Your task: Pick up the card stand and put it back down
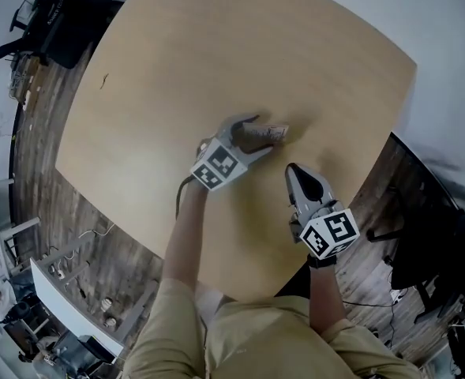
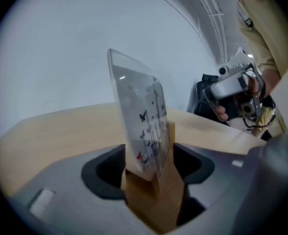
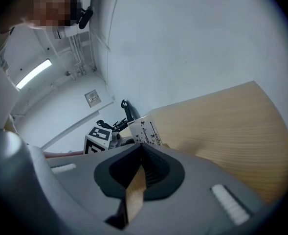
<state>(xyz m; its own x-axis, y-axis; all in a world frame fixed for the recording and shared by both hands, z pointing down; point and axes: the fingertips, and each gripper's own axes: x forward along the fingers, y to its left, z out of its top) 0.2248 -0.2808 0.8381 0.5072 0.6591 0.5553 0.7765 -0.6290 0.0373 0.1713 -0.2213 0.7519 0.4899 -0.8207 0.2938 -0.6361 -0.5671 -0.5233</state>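
The card stand (image 1: 268,131), a clear sheet printed with small butterflies in a wooden base, stands upright on the round wooden table (image 1: 216,54). My left gripper (image 1: 261,136) is open around it, one jaw on each side of the base. In the left gripper view the wooden base and sheet (image 2: 144,131) stand between the dark pads (image 2: 104,173), with a gap showing on the right. My right gripper (image 1: 294,170) is shut and holds nothing, just right of the stand near the table's front edge. The right gripper view shows the stand (image 3: 144,130) beyond the meeting jaws.
The table's front edge runs close below both grippers (image 1: 240,283). Dark equipment (image 1: 58,22) stands on the wooden floor at the far left, and black gear (image 1: 437,243) sits at the right. White furniture (image 1: 66,298) is at the lower left.
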